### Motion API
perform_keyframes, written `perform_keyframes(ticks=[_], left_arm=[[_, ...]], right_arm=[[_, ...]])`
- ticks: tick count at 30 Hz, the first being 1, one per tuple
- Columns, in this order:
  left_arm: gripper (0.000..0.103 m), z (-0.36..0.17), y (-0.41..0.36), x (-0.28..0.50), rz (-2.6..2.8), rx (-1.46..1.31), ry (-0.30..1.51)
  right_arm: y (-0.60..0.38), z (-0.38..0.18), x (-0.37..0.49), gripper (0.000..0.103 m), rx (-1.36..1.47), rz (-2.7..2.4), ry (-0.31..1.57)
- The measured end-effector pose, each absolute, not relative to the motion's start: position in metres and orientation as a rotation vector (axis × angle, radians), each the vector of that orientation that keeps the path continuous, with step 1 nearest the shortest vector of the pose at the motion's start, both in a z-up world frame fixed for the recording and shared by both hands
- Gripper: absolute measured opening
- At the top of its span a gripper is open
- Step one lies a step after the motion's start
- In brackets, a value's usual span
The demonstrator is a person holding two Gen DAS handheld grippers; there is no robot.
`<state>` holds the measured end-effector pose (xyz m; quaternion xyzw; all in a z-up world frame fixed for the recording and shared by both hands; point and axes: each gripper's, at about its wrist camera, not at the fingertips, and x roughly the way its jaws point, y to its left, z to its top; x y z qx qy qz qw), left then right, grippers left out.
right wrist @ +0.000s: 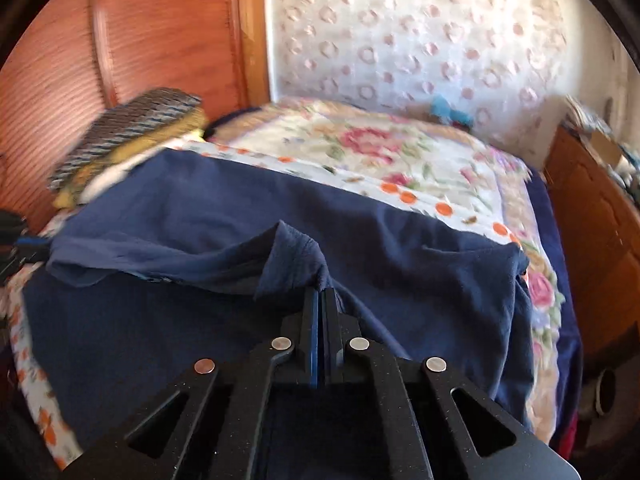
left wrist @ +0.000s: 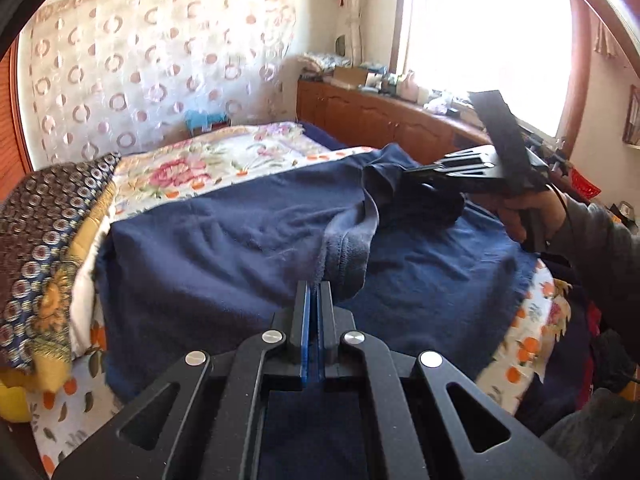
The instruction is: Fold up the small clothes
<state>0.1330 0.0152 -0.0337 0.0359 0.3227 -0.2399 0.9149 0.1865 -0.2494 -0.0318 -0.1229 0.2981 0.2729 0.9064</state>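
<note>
While both grippers tilt downward over the bed, each has its fingers clamped together on a pinch of one dark blue garment. At the near edge of the garment, the left gripper grips a thick folded hem that rises in a ridge from the fingers toward the garment's far side. Over that far side, the right gripper reaches in level, held by a hand in a grey sleeve, and bites a bunched corner lifted off the bed.

One garment lies spread over the flowered bedspread, with two grippers on it. One stack of patterned bedding sits beside the garment at the bed's left side.

Only the left wrist view shows the hand, the bright window and the cluttered wooden cabinet beyond the bed. Only the right wrist view shows the wooden headboard behind the bedding stack, and the right gripper up close, a peak of cloth rising from its tips.
</note>
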Motion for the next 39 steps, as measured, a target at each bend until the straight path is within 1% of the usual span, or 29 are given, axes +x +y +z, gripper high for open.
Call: perform_keyframes(ticks=[5,10,13,18,20,21,22,25,27,32,39], left_arm=[[0.004,-0.021,0.026,0.098,-0.487,0.059,0.628],[0.004,-0.020,0.023,0.068,-0.503,0.075,0.629],[0.004,-0.025,0.018,0.061,-0.492,0.111,0.634],[0.004,-0.046,0.021,0.068,-0.445,0.126,0.699],[0.022,-0.050,0.029,0.069,-0.429,0.099,0.710],[0.040,-0.052,0.031,0.068,-0.424,0.086,0.709],[0.042,-0.053,0.038,0.069,-0.422,0.059,0.708],[0.042,-0.057,0.052,0.076,-0.377,0.020,0.738],[0.042,-0.059,0.062,0.079,-0.346,0.007,0.737],[0.042,-0.065,0.090,0.090,-0.234,-0.034,0.739],[0.042,-0.083,0.116,0.130,-0.215,-0.131,0.820]], right_arm=[[-0.265,-0.016,0.112,0.001,-0.256,0.618,0.525],[-0.279,-0.014,0.061,0.001,-0.232,0.624,0.494],[-0.284,-0.024,0.045,0.001,-0.221,0.627,0.515],[-0.281,-0.058,0.049,0.002,-0.261,0.563,0.638],[-0.281,-0.062,0.046,0.006,-0.260,0.547,0.643],[-0.283,-0.061,0.045,0.009,-0.245,0.550,0.639],[-0.285,-0.057,0.046,0.015,-0.231,0.557,0.632],[-0.295,-0.051,0.044,0.025,-0.190,0.532,0.602],[-0.309,-0.052,0.042,0.027,-0.168,0.492,0.594],[-0.320,-0.067,0.063,0.028,-0.120,0.362,0.631],[-0.317,-0.086,0.099,0.028,-0.058,0.296,0.721]])
